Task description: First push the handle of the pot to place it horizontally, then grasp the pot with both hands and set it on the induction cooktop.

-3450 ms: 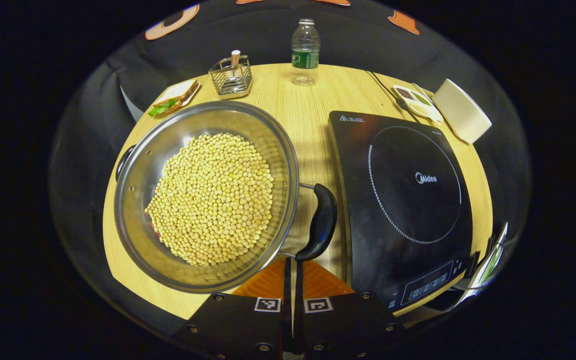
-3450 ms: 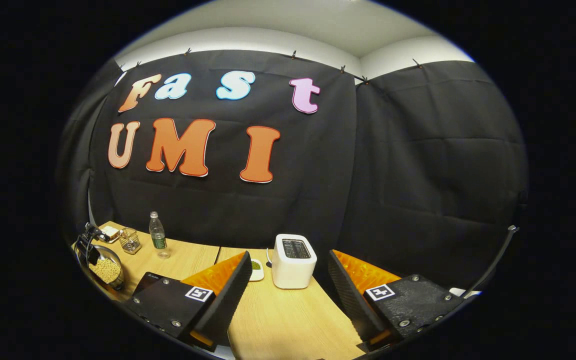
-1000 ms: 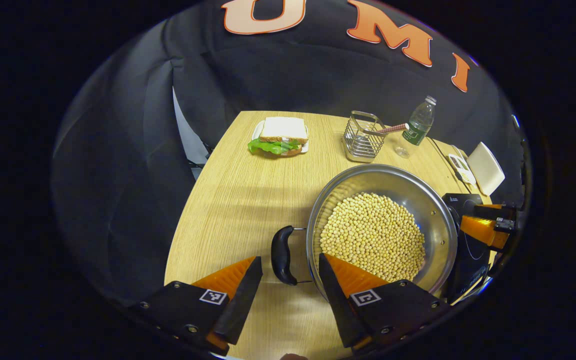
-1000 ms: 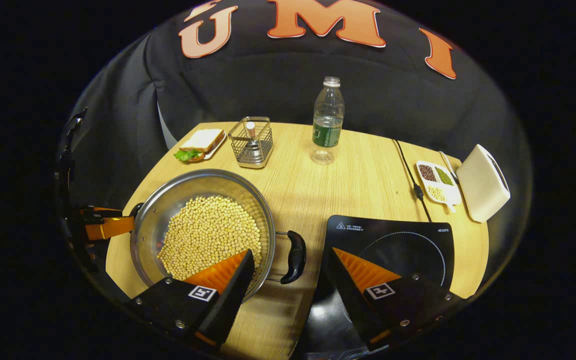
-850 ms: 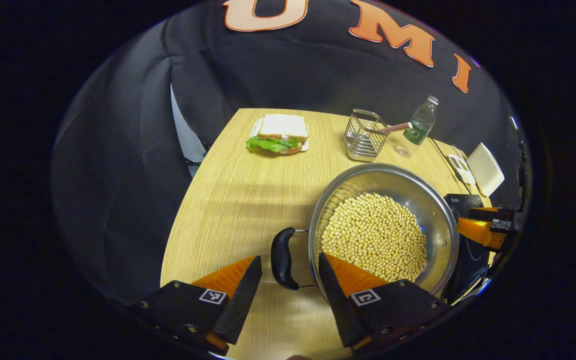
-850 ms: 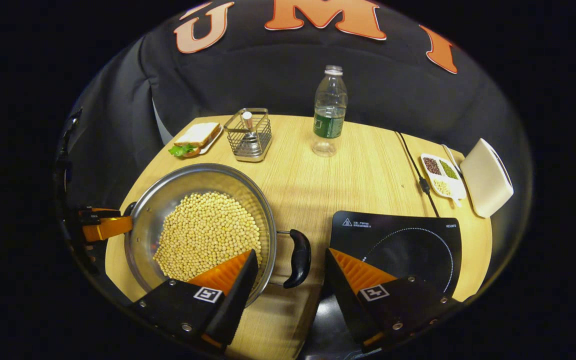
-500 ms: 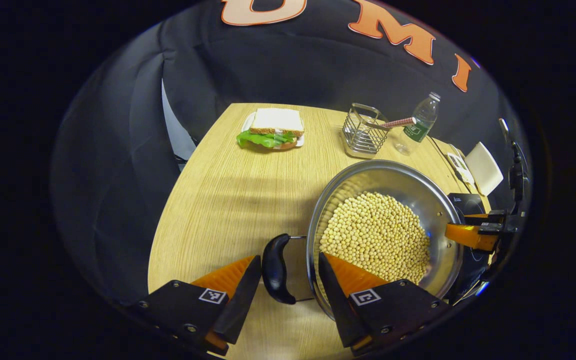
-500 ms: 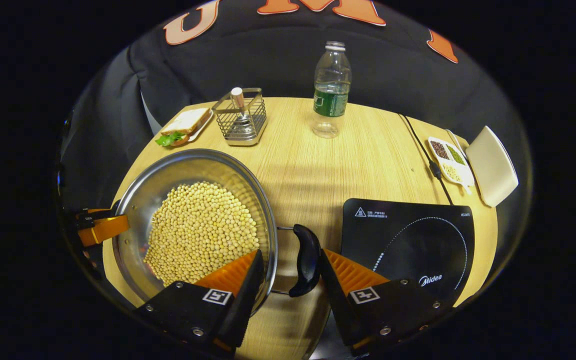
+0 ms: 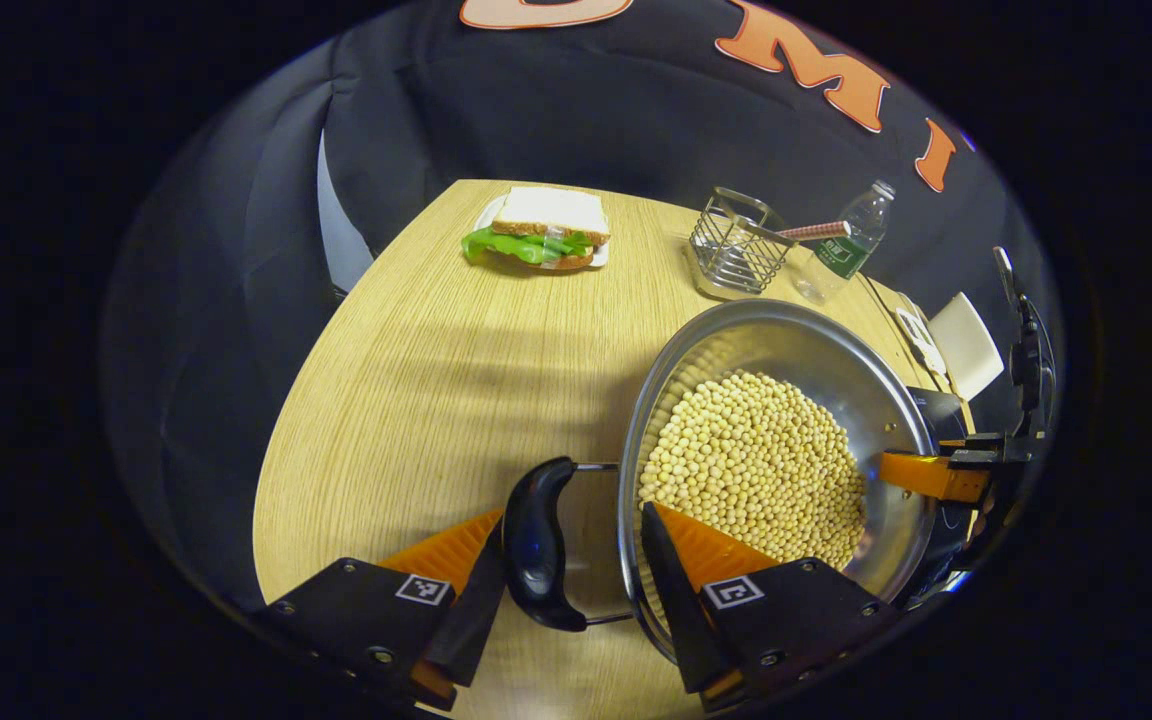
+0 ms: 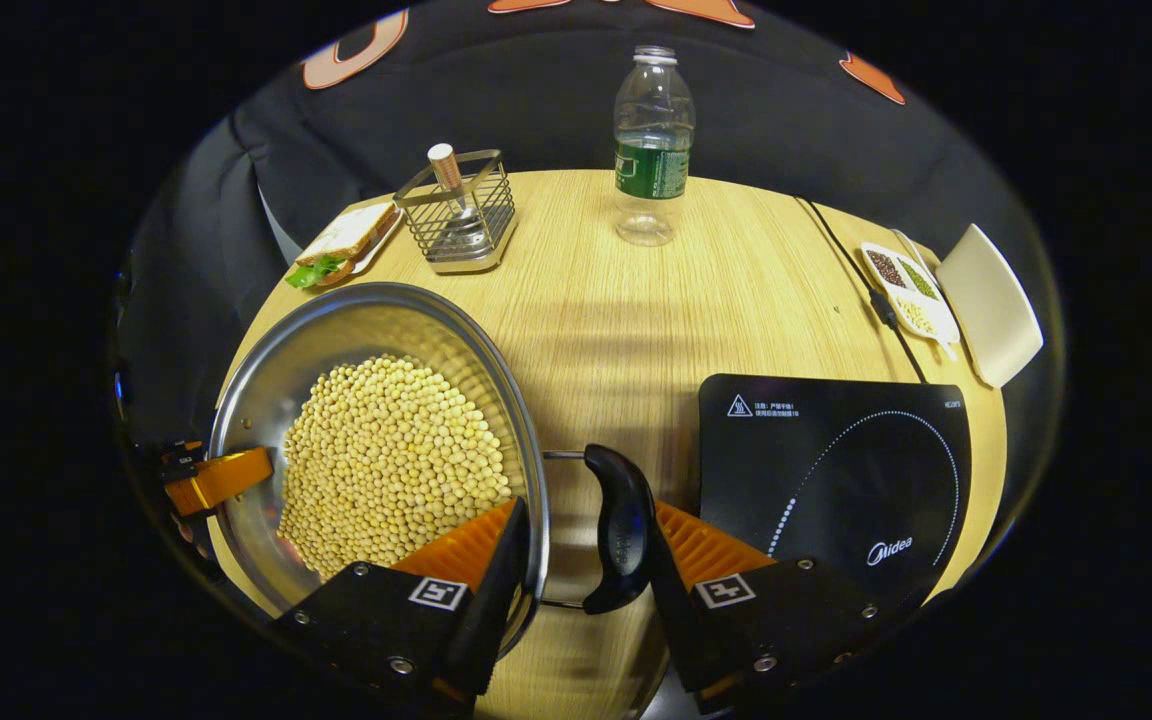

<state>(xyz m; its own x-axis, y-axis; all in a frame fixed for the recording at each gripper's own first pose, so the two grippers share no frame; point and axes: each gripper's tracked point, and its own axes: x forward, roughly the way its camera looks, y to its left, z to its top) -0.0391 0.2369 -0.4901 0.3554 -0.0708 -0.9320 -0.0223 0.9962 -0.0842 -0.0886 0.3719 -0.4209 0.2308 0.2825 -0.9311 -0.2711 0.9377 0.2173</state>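
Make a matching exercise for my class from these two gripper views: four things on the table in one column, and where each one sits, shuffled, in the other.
Things:
1. soybeans
2. water bottle
3. sandwich
4. induction cooktop

Places:
A. on a small plate at the far left corner
B. inside the steel pot
C. flat on the table, right of the pot
D. upright by the back edge

Pairs: 1-B, 2-D, 3-A, 4-C
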